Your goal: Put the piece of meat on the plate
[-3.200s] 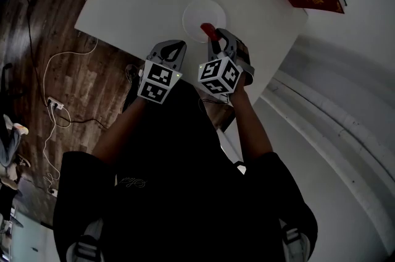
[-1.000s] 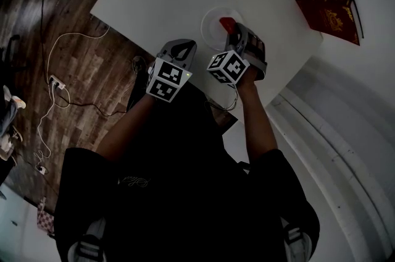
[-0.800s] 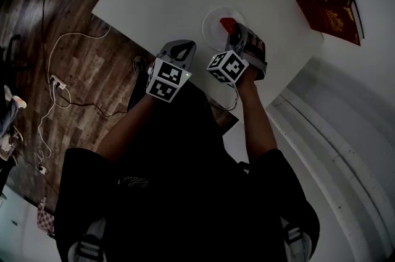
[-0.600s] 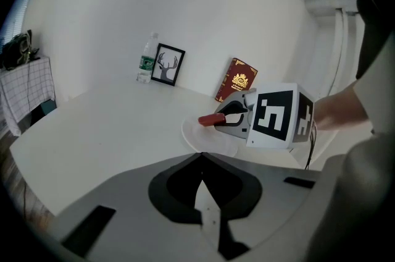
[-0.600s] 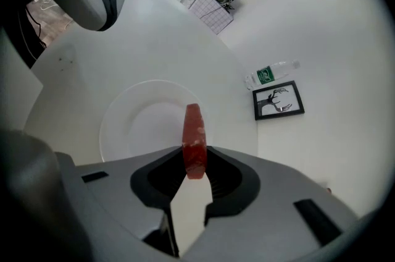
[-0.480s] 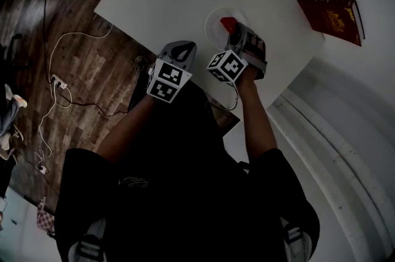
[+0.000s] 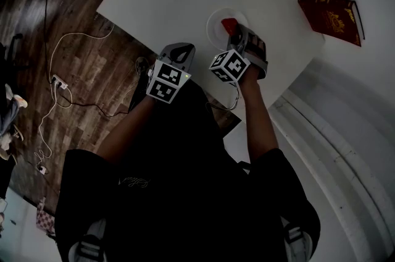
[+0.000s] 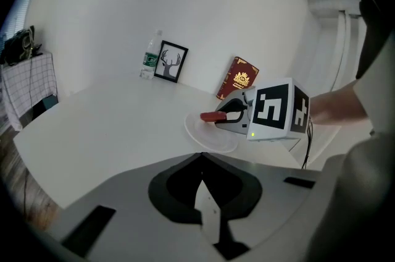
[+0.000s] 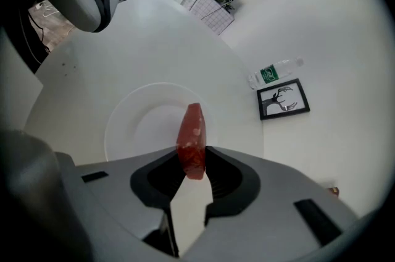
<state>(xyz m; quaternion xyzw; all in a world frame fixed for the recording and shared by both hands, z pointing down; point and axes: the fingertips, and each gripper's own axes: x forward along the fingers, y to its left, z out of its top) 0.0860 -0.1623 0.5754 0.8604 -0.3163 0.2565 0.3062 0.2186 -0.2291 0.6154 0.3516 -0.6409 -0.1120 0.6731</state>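
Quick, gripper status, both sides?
Left gripper: closed, empty.
Right gripper: closed on the piece of meat, over the plate.

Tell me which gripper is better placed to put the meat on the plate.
Right. The right gripper holds the piece of meat above the plate; the left gripper is shut, empty and away from it.

Red meat piece edge-up over round white plate

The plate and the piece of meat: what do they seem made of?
Plate: white, smooth, plain; plastic or glazed ceramic, cannot tell which. Piece of meat: likely a stiff toy replica; even red with pale specks, jutting out unbent.
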